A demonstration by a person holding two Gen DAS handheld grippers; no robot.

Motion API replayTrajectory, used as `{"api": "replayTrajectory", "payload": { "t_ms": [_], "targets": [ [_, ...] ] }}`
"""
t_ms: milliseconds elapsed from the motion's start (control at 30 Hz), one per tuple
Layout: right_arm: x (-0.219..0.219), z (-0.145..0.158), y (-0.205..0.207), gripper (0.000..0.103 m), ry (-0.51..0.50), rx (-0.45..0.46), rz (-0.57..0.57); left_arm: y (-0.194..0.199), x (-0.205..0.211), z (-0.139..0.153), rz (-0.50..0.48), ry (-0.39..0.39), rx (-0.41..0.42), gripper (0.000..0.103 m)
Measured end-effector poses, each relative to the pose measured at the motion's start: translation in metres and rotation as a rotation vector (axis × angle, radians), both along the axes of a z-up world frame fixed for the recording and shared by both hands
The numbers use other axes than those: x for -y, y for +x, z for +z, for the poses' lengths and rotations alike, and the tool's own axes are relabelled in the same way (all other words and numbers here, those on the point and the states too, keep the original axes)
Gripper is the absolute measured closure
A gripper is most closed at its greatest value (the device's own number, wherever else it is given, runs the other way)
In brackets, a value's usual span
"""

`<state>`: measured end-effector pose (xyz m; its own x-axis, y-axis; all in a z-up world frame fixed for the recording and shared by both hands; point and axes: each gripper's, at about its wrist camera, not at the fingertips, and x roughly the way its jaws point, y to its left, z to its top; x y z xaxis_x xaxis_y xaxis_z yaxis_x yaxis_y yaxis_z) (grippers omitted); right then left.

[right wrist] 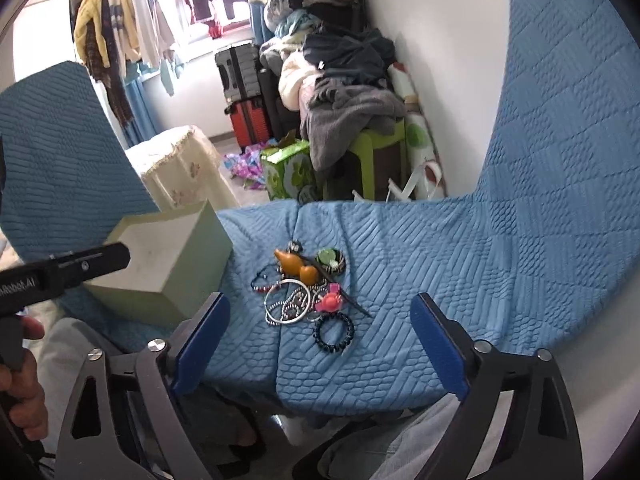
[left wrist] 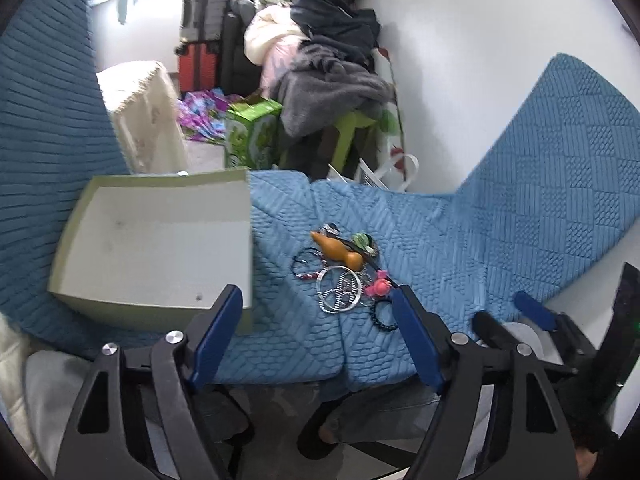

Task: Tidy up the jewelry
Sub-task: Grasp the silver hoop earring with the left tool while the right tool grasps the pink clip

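A heap of jewelry [right wrist: 306, 292] is shown on a blue quilted cover [right wrist: 460, 280], just beside an open pale-green box [left wrist: 160, 240]. The jaws of the left gripper [left wrist: 316, 340] and right gripper [right wrist: 320, 344] are spread wide, nothing being held.
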<state>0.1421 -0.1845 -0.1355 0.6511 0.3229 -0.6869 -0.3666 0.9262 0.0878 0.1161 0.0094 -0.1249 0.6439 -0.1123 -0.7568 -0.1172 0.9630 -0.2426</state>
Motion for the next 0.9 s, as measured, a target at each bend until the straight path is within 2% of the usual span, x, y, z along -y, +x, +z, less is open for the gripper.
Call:
{"api": "replayTrajectory", "payload": {
  "t_ms": [33,133,200,400,533,600,633,667,700,800,900],
  "targets": [
    [0.0,-0.004,0.003,0.014,-0.004,-0.001,0.001,0.006,0.002,-0.006,-0.01,-0.007,-0.014,0.036],
    [-0.001,-0.021,0.017,0.023,-0.011,-0.012,0.008,0.02,0.009,-0.018,-0.042,-0.013,-0.03,0.047],
    [0.002,-0.031,0.028,0.027,-0.009,-0.03,0.008,0.028,0.013,-0.025,-0.061,-0.012,-0.049,0.048],
    [0.01,-0.057,0.048,0.028,0.019,-0.102,0.046,0.044,0.028,-0.036,-0.117,-0.012,-0.081,0.048],
    [0.005,-0.075,0.061,0.03,0.05,-0.165,0.086,0.057,0.031,-0.059,-0.127,-0.021,-0.128,0.058],
    [0.003,-0.085,0.07,0.041,0.071,-0.204,0.107,0.063,0.032,-0.071,-0.121,-0.03,-0.16,0.06],
    [0.003,-0.089,0.073,0.045,0.072,-0.215,0.107,0.065,0.033,-0.076,-0.12,-0.03,-0.172,0.063],
    [0.001,-0.095,0.077,0.054,0.067,-0.235,0.104,0.069,0.035,-0.083,-0.119,-0.039,-0.188,0.067],
    [0.0,-0.102,0.082,0.057,0.079,-0.27,0.11,0.072,0.035,-0.089,-0.119,-0.057,-0.197,0.069],
    [-0.002,-0.119,0.095,0.063,0.101,-0.341,0.108,0.081,0.039,-0.104,-0.113,-0.067,-0.222,0.07],
    [-0.003,-0.124,0.1,0.064,0.1,-0.351,0.102,0.089,0.038,-0.118,-0.094,-0.064,-0.239,0.07]
  ]
}}
